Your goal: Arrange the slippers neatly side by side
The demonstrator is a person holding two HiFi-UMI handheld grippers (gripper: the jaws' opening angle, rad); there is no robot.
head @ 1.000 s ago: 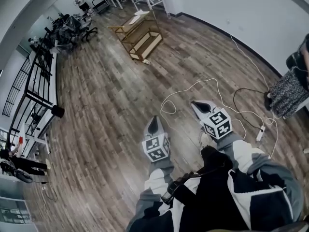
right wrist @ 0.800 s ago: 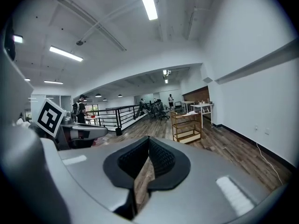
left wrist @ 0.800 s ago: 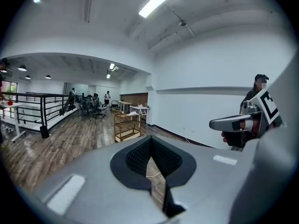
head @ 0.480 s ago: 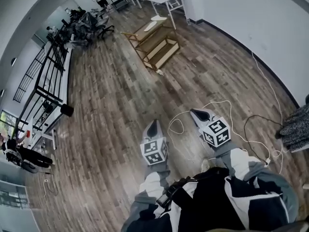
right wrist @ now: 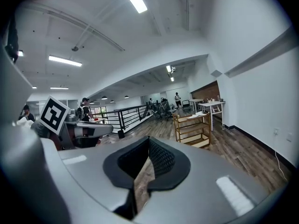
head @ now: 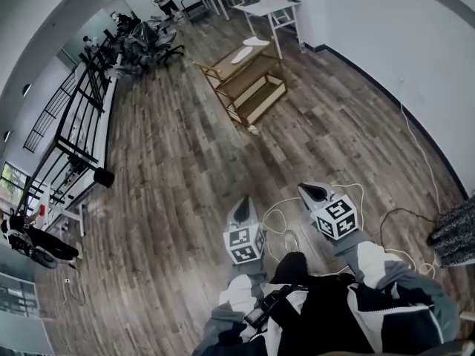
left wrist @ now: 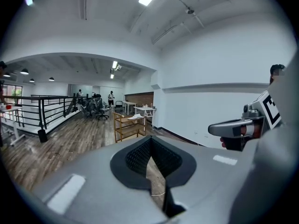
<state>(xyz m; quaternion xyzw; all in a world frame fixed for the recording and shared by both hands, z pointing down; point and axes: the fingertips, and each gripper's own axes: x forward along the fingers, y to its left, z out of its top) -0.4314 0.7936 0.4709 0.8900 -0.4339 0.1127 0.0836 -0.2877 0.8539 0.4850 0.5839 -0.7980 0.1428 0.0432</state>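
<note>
A pale slipper (head: 249, 50) lies on top of a low wooden shelf (head: 256, 99) far ahead on the wood floor; it also shows in the left gripper view (left wrist: 136, 117) and the right gripper view (right wrist: 194, 116). A small pale thing (head: 254, 130) lies on the floor at the shelf's foot, too small to identify. My left gripper (head: 242, 208) and right gripper (head: 312, 191) are held side by side in front of the person, well short of the shelf. Both are shut with nothing between the jaws (left wrist: 149, 146) (right wrist: 149, 148).
A white cable (head: 280, 215) loops on the floor just below the grippers. White tables (head: 274, 7) stand behind the shelf by the white wall. A black railing (head: 82, 117) runs along the left, with office chairs (head: 145, 39) and people far off.
The person has walked forward: the shelf and tables are closer and lower in the head view. Both grippers came along, still shut and side by side.
</note>
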